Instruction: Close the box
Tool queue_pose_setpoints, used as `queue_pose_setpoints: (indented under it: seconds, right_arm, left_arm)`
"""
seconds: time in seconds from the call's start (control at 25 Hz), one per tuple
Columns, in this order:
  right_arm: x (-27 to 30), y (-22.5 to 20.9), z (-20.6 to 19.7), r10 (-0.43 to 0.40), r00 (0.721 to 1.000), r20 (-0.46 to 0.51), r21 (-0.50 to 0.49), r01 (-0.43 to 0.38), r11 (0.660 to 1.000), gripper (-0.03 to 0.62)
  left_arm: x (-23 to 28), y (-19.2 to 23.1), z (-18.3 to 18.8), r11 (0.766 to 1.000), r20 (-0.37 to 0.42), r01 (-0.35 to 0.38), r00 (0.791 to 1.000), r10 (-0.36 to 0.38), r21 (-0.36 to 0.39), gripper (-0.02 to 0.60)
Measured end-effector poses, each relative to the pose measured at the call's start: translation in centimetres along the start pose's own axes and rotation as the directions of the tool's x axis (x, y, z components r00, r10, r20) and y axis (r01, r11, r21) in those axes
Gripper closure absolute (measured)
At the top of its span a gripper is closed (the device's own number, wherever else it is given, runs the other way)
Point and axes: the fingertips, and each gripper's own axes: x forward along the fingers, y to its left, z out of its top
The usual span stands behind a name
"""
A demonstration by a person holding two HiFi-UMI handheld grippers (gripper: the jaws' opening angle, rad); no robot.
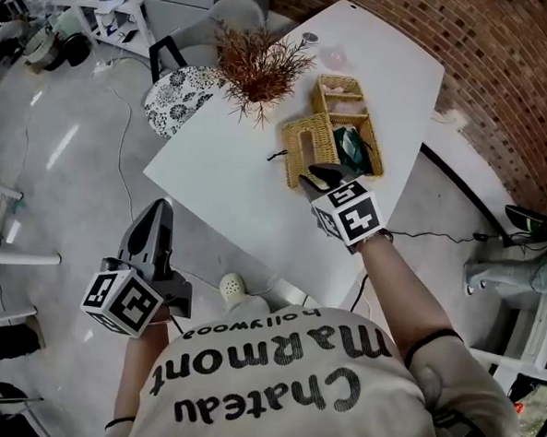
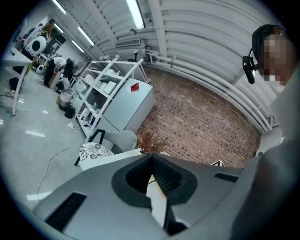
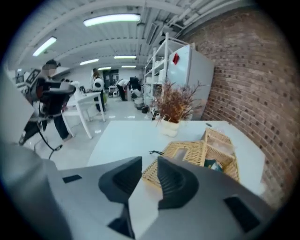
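A wicker box [image 1: 349,111] stands on the white table [image 1: 230,178], with several compartments and a dark green item [image 1: 355,147] in the near one. Its woven lid [image 1: 307,146] lies flipped open to the left, a black cord at its edge. My right gripper [image 1: 315,177] hovers just in front of the lid's near corner, jaws open and empty. In the right gripper view the gripper [image 3: 149,161] points at the lid [image 3: 180,157] and box [image 3: 220,152]. My left gripper [image 1: 160,208] is off the table's near left edge, shut and empty; its view shows the tips [image 2: 152,157] meeting.
A dried plant in a pot [image 1: 259,69] stands on the table left of the box, and a pink lump [image 1: 333,57] lies beyond it. A chair with a patterned cushion [image 1: 179,96] is at the table's left side. A brick wall [image 1: 504,79] runs along the right.
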Motion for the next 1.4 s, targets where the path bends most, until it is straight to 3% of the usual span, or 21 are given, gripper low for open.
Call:
queue_pose_setpoints:
  seconds: [0.16, 0.44, 0.84, 1.16, 1.28, 1.4]
  right_arm:
    - [2.3, 0.7, -2.3, -0.045, 0.991, -0.125, -0.268, 0.01, 0.963, 0.461]
    - [4.2, 2.2, -4.2, -0.042, 0.972, -0.23, -0.477, -0.075, 0.876, 0.418]
    - [6.5, 3.0, -6.5, -0.189, 0.942, -0.278, -0.771, -0.102, 0.628, 0.376]
    - [7.2, 2.1, -6.5, -0.332, 0.924, -0.188, -0.912, -0.039, 0.409, 0.365]
    - [7.2, 1.8, -6.3, -0.363, 0.919, -0.152, -0.932, -0.012, 0.362, 0.408]
    - [7.2, 1.7, -6.0, -0.372, 0.918, -0.136, -0.938, 0.002, 0.347, 0.422]
  left_arm:
    - [-0.6, 1.4, -1.1, 0.999, -0.01, -0.029, 1.0, 0.029, -0.026, 0.581]
    - [-2.7, 3.1, -3.1, 0.993, -0.011, -0.094, 0.996, 0.093, -0.065, 0.581]
    - [-5.0, 5.0, -4.2, 0.983, 0.014, -0.15, 0.988, 0.152, -0.103, 0.581]
    - [-6.1, 6.1, -4.3, 0.978, 0.019, -0.167, 0.985, 0.171, -0.123, 0.581]
    - [-6.4, 6.3, -4.4, 0.977, 0.017, -0.171, 0.985, 0.174, -0.127, 0.581]
    - [-6.5, 6.4, -4.5, 0.977, 0.017, -0.17, 0.985, 0.173, -0.132, 0.581]
